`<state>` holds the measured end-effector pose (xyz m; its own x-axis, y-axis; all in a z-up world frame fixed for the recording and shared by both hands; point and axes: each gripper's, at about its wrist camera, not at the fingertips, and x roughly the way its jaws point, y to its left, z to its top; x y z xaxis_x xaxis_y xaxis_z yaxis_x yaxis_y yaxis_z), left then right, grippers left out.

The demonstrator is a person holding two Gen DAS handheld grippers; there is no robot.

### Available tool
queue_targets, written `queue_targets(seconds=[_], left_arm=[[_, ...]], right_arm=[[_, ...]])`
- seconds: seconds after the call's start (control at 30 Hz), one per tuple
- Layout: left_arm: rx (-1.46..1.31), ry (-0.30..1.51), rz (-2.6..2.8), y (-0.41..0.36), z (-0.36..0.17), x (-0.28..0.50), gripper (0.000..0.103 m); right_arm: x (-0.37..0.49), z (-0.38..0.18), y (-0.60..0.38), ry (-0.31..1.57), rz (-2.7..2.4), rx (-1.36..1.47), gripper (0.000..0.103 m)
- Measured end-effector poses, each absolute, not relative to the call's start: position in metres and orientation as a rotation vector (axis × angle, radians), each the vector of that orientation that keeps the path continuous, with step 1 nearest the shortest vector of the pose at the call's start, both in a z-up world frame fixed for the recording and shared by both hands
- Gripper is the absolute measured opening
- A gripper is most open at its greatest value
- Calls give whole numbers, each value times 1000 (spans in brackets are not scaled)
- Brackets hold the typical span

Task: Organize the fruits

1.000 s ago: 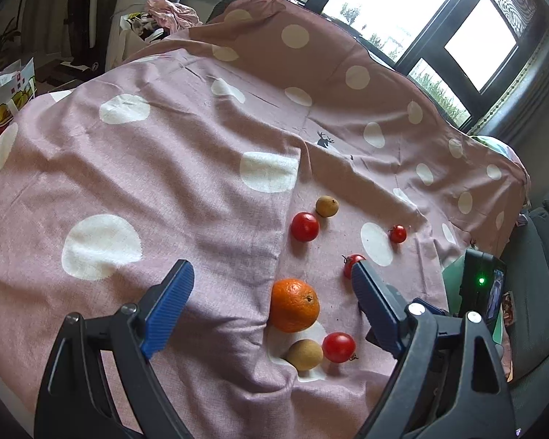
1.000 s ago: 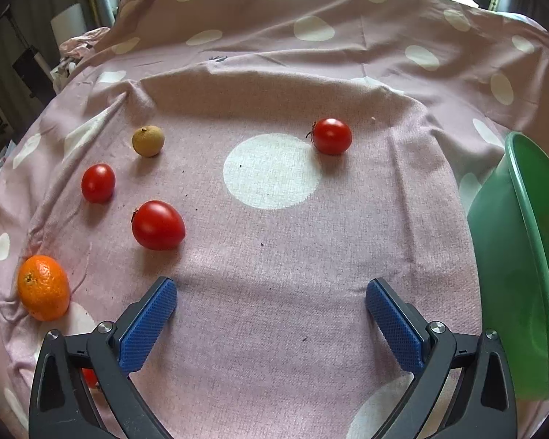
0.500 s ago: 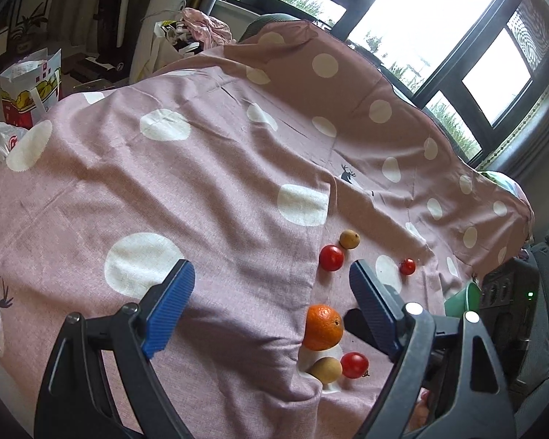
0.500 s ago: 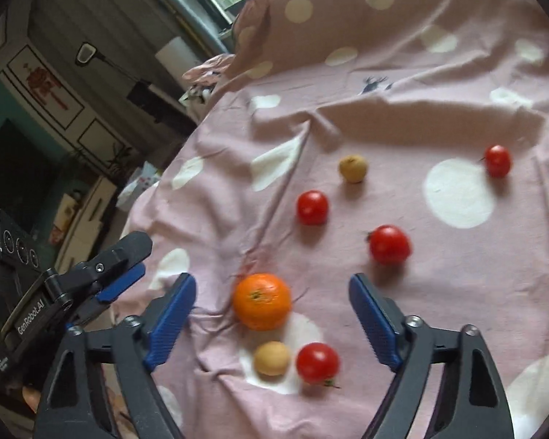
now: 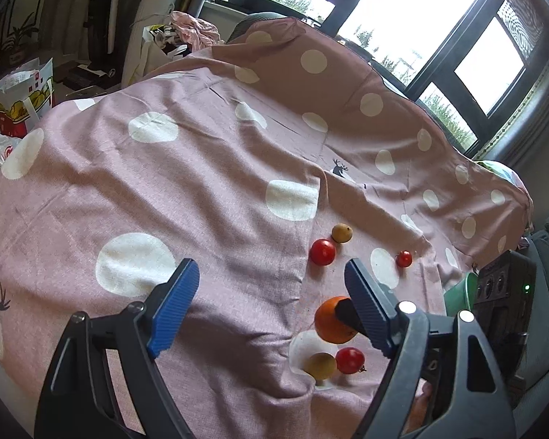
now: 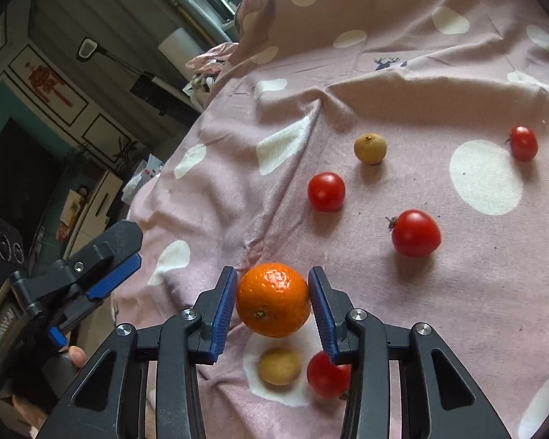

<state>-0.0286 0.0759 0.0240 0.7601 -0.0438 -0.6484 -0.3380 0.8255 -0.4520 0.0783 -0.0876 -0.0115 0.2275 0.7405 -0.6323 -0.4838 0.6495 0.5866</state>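
left claw (image 5: 271,305): spread, jaws closing slowly, nothing between them; hovers over bare cloth, left of the fruit
cloth (image 6: 457,285): pink with white dots, draped over the surface, creased; carries all the fruit
orange (image 6: 273,300): between the blue pads of the right claw (image 6: 273,305); jaws closing, left pad touching the peel, right pad touching or a hair off, cannot tell; cannot tell if it is off the cloth
brown fruit, near (image 6: 280,366): on a white dot just beneath the orange, touching nothing
tomato, near (image 6: 325,375): beside that brown fruit, partly hidden by the right pad
tomato, mid (image 6: 326,191): loose, farther up the cloth
brown fruit, far (image 6: 370,148): just beyond it
large tomato (image 6: 415,232): loose, to the right
small tomato (image 6: 523,143): far right, well apart from the rest
green bowl (image 5: 457,292): rim only, at the cloth's right edge; contents hidden
progress: early by my reading; seven pieces scattered, none seen sorted, orange pickup is the step in hand
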Motion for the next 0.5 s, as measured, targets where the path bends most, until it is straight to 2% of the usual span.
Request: queue_targets(seconds=[0.07, 0.1, 0.13, 0.17, 0.27, 0.37, 0.47, 0.5], left_arm=[[-571, 702, 158, 70, 24, -27, 81], [-563, 706, 153, 67, 24, -25, 80], [-554, 711, 146, 64, 23, -24, 79], [-545, 716, 137, 60, 23, -22, 78], [-516, 739, 107, 46, 19, -16, 78], [-495, 758, 87, 35, 16, -13, 74], [-491, 782, 59, 30, 12, -8, 62], [-493, 793, 46, 28, 10, -7, 54]], right_arm=[[78, -3, -103, 1019, 845, 320, 37], [79, 2, -112, 1010, 827, 327, 22], [79, 7, -120, 999, 798, 321, 14], [78, 12, -129, 986, 754, 301, 12], [81, 11, -147, 993, 637, 212, 12], [88, -5, -159, 1036, 603, 254, 12], [93, -9, -161, 1056, 646, 321, 14], [93, -8, -161, 1052, 665, 336, 22]])
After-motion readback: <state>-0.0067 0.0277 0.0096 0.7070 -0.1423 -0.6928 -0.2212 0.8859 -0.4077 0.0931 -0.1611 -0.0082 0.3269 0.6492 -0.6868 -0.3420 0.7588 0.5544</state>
